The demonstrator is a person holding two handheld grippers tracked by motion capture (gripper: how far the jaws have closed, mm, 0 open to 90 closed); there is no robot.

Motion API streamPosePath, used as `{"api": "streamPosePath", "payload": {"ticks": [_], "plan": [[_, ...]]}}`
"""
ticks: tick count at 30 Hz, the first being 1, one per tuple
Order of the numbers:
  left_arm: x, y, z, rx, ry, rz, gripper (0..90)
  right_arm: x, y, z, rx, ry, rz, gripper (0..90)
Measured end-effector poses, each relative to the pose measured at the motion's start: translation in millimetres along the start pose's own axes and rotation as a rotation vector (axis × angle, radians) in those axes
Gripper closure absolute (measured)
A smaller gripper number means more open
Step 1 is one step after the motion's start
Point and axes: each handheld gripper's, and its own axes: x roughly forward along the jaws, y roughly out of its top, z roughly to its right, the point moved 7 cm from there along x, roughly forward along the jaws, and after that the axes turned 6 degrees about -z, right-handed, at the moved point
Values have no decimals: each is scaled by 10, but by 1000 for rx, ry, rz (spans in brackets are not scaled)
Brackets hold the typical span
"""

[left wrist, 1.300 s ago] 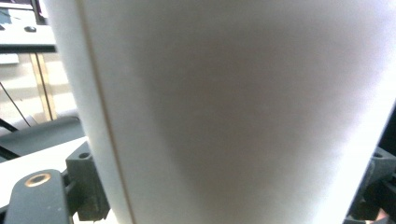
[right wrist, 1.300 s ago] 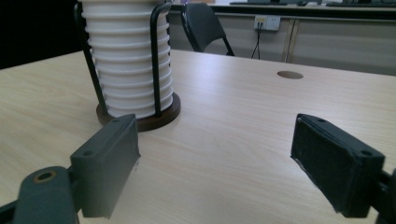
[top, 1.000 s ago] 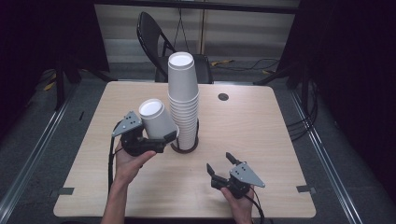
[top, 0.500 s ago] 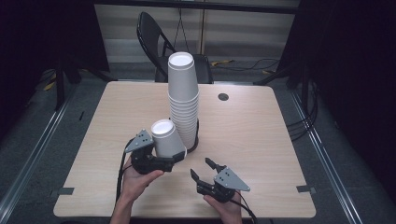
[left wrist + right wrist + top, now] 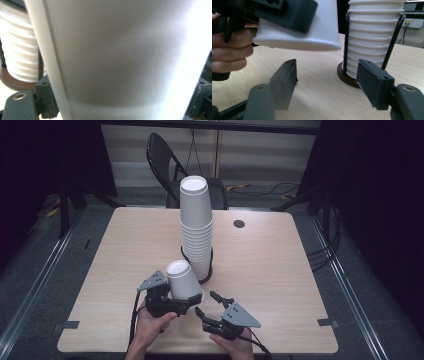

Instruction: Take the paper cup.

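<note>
No writing shows on the cup (image 5: 182, 280). The left gripper (image 5: 172, 302) clamps it upside down. The right gripper (image 5: 210, 307), having just narrowed, gapes empty.

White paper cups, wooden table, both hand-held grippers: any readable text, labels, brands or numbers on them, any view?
None readable.
Single white paper cup in the left hand-held gripper: plain, no print.
Tall stack of white paper cups in the dark round holder: plain.
Light wooden table: no markings.
Right hand-held gripper, jaws open: no lettering.
White wall socket, right gripper view: too small to show any text.
</note>
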Motion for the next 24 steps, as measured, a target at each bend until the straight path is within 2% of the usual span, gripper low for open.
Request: {"api": "streamPosePath", "payload": {"ticks": [1,6,8,16,20,22,24], "plan": [[0,-8,-8,-24,-14,8,124,2,-2,-4,-1,-1,-1,316],[-17,-34,-24,-86,-53,20,125,5,11,-27,11,15,11,305],[-12,-49,-15,-96,-58,14,124,0,35,-32,16,18,26,304],[-37,-61,-29,-186,-77,27,122,16,144,-65,-15,20,100,363],[-45,-63,-10,-221,-111,33,122,42,173,-86,-43,19,113,384],[-44,-55,12,-250,-137,38,122,58,187,-93,-39,31,121,393],[-40,-51,25,-268,-144,43,122,75,196,-91,-38,31,125,401]]}}
